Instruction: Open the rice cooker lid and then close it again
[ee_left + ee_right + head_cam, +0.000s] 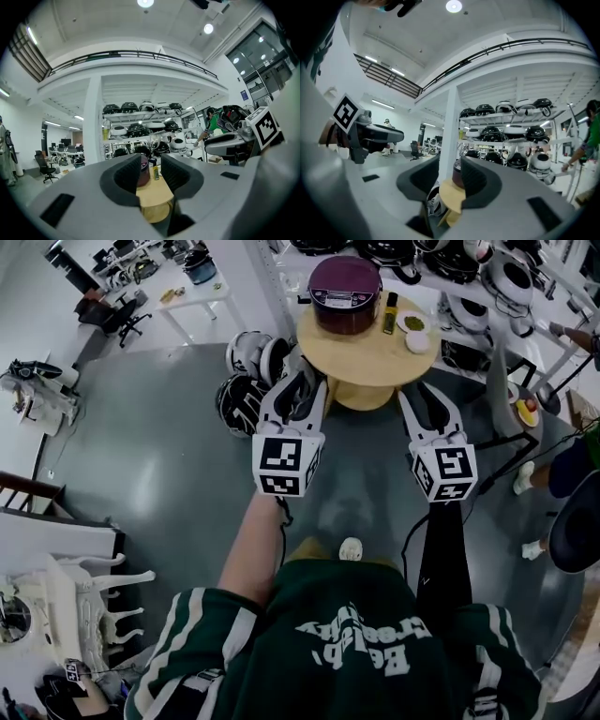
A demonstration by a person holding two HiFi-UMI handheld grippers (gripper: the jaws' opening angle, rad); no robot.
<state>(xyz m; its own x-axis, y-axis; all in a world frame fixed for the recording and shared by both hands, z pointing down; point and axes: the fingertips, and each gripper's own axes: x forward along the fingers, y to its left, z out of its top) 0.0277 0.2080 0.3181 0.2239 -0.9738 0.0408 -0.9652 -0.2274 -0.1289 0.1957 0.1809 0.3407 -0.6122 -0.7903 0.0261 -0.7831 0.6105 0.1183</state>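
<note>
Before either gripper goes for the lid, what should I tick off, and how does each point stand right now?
1. Lid of the rice cooker down, ready to be opened: ok.
2. Left gripper jaws apart, nothing between them: ok.
3. Right gripper jaws apart, nothing between them: ok.
4. Grippers within reach of the cooker: not ok, both hang short of the table.
5. Front approach free: ok, the bottle and dishes stand off to the cooker's right in the head view.
6. How the lid unlatches: cannot tell, too small in every view.
</note>
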